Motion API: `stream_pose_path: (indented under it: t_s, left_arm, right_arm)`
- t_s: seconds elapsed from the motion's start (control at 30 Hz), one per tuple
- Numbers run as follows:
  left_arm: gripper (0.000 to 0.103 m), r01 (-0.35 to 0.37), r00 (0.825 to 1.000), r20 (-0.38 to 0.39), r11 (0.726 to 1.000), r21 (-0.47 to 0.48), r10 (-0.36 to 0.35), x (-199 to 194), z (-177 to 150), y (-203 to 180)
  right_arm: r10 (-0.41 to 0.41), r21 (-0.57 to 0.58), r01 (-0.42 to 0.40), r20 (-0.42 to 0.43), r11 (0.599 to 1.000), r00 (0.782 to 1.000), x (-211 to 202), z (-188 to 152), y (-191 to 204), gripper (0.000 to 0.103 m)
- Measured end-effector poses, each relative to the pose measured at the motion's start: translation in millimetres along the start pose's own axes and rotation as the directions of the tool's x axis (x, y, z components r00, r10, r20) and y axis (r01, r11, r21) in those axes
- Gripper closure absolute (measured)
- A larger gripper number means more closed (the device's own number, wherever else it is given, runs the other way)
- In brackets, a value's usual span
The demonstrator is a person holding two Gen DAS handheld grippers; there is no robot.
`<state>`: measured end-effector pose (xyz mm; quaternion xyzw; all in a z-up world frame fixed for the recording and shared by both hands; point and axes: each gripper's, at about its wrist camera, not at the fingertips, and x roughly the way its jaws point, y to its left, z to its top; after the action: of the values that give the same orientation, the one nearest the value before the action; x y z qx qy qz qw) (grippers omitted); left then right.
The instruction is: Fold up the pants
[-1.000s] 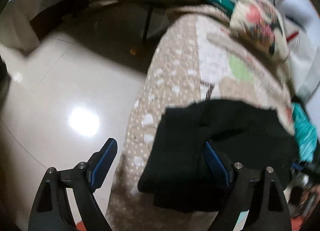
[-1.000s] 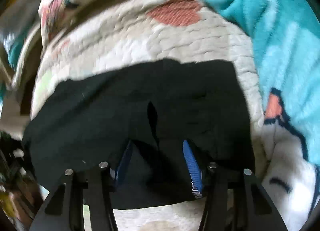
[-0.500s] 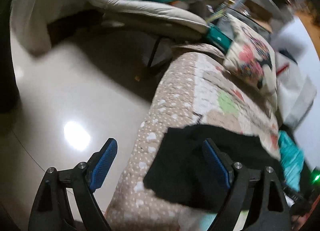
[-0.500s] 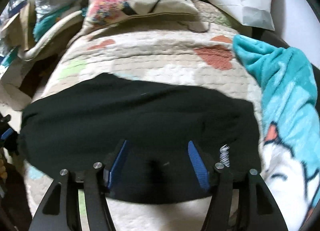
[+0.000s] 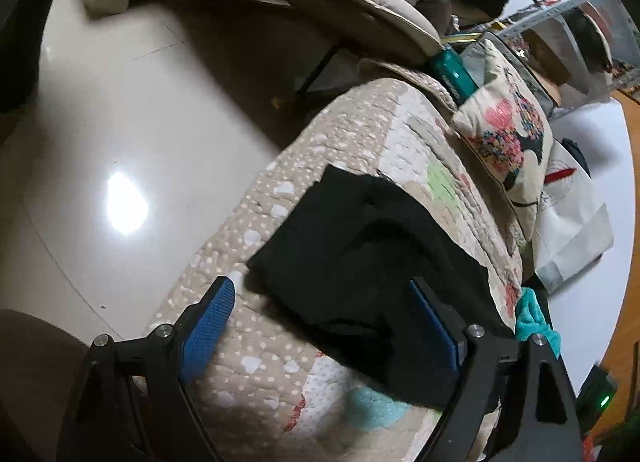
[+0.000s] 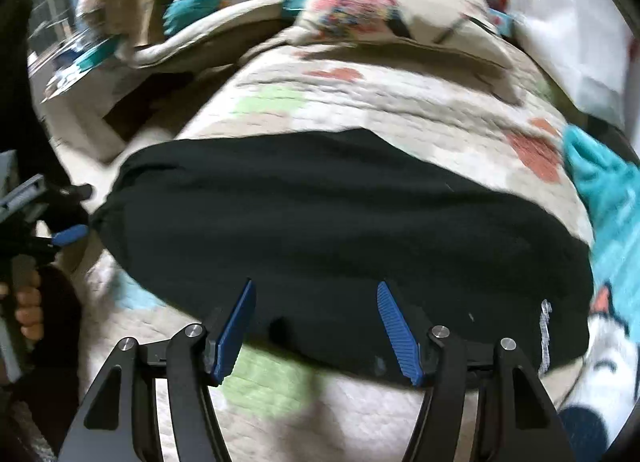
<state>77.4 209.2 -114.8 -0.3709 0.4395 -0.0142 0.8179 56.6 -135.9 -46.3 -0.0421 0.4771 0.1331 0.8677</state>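
The black pants [image 5: 360, 262] lie folded into a flat bundle on the patterned quilt [image 5: 360, 142]. In the right wrist view the pants [image 6: 340, 222] span most of the quilt's width [image 6: 360, 102]. My left gripper [image 5: 320, 326] is open and empty, just short of the bundle's near end. My right gripper [image 6: 316, 326] is open and empty, over the bundle's near edge. The left gripper also shows at the left edge of the right wrist view [image 6: 68, 234], next to the bundle's left end.
A floral cushion [image 5: 508, 142] and a white bag [image 5: 572, 222] lie at the far end of the quilt. A teal blanket [image 6: 608, 198] lies to the right. Glossy floor [image 5: 120, 142] drops off to the left of the quilt.
Both grippers have pulled back from the pants and let go. The fold now lies flat, and more of the room shows in both views.
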Motion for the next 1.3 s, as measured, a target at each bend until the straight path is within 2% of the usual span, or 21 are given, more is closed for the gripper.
stream_pose_path:
  t_s: [0.17, 0.3, 0.37, 0.5, 0.73, 0.77, 0.83, 0.9, 0.97, 1.0, 1.03, 1.07, 1.13, 1.2, 1.3]
  left_arm:
    - [0.016, 0.05, 0.999, -0.021, 0.998, 0.025, -0.049, 11.8, -5.3, -3.3]
    - [0.016, 0.083, 0.994, -0.063, 0.995, -0.053, -0.086, 25.6, -3.5, 11.3]
    - [0.016, 0.095, 0.993, -0.065, 0.993, -0.072, -0.1, 28.8, -1.4, 14.6]
    - [0.016, 0.124, 0.989, -0.062, 0.987, -0.102, -0.131, 35.7, 0.9, 17.9]
    - [0.016, 0.157, 0.984, -0.058, 0.978, -0.134, -0.166, 40.8, 5.2, 20.7]
    - [0.018, 0.156, 0.984, -0.061, 0.979, -0.128, -0.165, 41.6, 5.8, 20.3]
    - [0.03, 0.134, 0.988, -0.066, 0.985, -0.112, -0.142, 42.2, 5.9, 18.8]
    - [0.047, 0.102, 0.991, -0.074, 0.99, -0.097, -0.109, 43.0, 6.4, 18.8]
    - [0.053, 0.098, 0.991, -0.078, 0.992, -0.084, -0.105, 42.9, 7.2, 18.6]
    - [0.055, 0.096, 0.992, -0.079, 0.992, -0.082, -0.103, 42.9, 7.2, 18.7]
    - [0.056, 0.093, 0.992, -0.08, 0.992, -0.08, -0.1, 43.1, 7.1, 19.0]
    - [0.058, 0.096, 0.991, -0.081, 0.992, -0.082, -0.102, 42.9, 7.3, 19.2]
    - [0.066, 0.111, 0.99, -0.083, 0.99, -0.086, -0.118, 41.3, 7.8, 20.0]
    - [0.08, 0.147, 0.983, -0.095, 0.986, -0.081, -0.155, 40.0, 8.5, 17.8]
    - [0.081, 0.159, 0.983, -0.087, 0.986, -0.059, -0.164, 33.7, 8.5, 12.2]
  right_arm:
    - [0.126, -0.057, -0.128, -0.041, 0.99, 0.991, 15.0, 43.1, 30.2, 0.035]
    - [0.227, -0.13, -0.242, -0.118, 0.961, 0.967, 40.7, 86.8, 75.6, 0.035]
    - [0.252, -0.171, -0.278, -0.16, 0.945, 0.955, 53.3, 101.3, 95.8, 0.035]
    - [0.244, -0.301, -0.316, -0.253, 0.9, 0.936, 88.3, 128.9, 151.2, 0.035]
    - [0.173, -0.45, -0.33, -0.354, 0.83, 0.919, 145.4, 141.3, 212.1, 0.035]
    - [0.158, -0.466, -0.329, -0.37, 0.821, 0.916, 155.2, 140.7, 218.9, 0.035]
    - [0.135, -0.482, -0.328, -0.392, 0.813, 0.91, 170.0, 139.0, 226.4, 0.035]
    - [0.125, -0.492, -0.337, -0.413, 0.803, 0.902, 179.6, 135.8, 233.8, 0.035]
    - [0.117, -0.511, -0.347, -0.428, 0.786, 0.896, 185.4, 131.3, 241.2, 0.037]
    - [0.098, -0.534, -0.338, -0.426, 0.775, 0.899, 186.5, 128.0, 245.0, 0.041]
    - [0.063, -0.565, -0.313, -0.417, 0.763, 0.907, 188.0, 124.3, 249.1, 0.055]
    - [0.042, -0.58, -0.295, -0.409, 0.759, 0.911, 189.7, 122.6, 252.7, 0.061]
    - [0.061, -0.559, -0.3, -0.406, 0.773, 0.912, 186.3, 124.2, 250.5, 0.077]
    - [0.085, -0.54, -0.3, -0.386, 0.786, 0.918, 178.6, 126.4, 247.2, 0.079]
    - [0.103, -0.53, -0.287, -0.349, 0.798, 0.931, 166.9, 128.0, 243.3, 0.08]
